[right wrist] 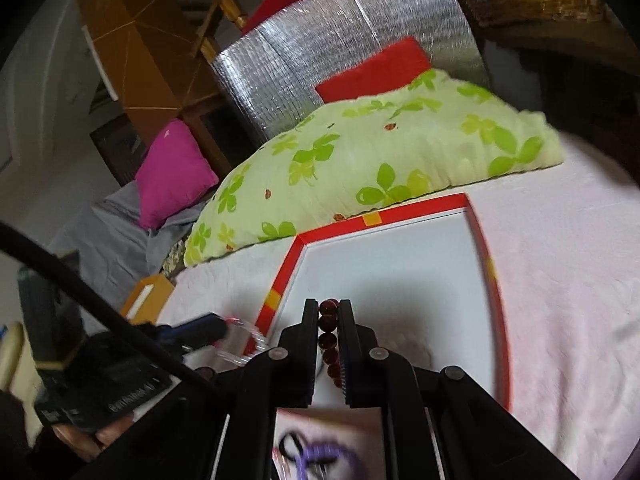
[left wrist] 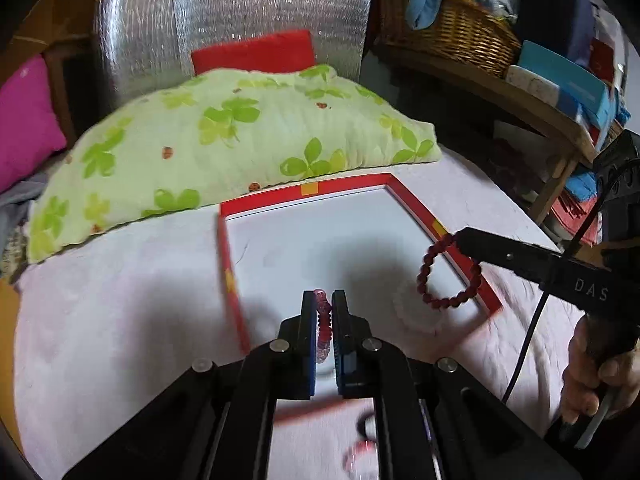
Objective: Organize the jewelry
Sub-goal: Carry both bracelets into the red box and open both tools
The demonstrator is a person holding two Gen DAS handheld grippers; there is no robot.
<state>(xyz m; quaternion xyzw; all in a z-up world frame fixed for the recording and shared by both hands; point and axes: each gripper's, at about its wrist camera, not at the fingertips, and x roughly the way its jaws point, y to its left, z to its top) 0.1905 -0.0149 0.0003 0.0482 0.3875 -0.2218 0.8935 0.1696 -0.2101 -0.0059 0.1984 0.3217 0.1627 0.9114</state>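
Note:
A red-rimmed box lid with a white floor (left wrist: 304, 240) lies on the pink bedspread; it also shows in the right wrist view (right wrist: 384, 264). My left gripper (left wrist: 323, 294) is shut on a pink and clear bead bracelet (left wrist: 323, 320) above the lid's near end. My right gripper (right wrist: 329, 303) is shut on a dark red bead bracelet (right wrist: 330, 344). In the left wrist view that bracelet (left wrist: 448, 276) hangs from the right gripper (left wrist: 460, 238) over the lid's right rim. In the right wrist view the left gripper (right wrist: 224, 324) holds the clear bracelet (right wrist: 248, 340) at the lid's left rim.
A green clover-print pillow (left wrist: 240, 140) lies just behind the lid, with a red cushion (left wrist: 252, 54) and silver foil panel (left wrist: 240, 20) beyond. A wicker basket (left wrist: 448, 28) sits on a shelf at right. More jewelry (right wrist: 316, 456) lies blurred under the grippers.

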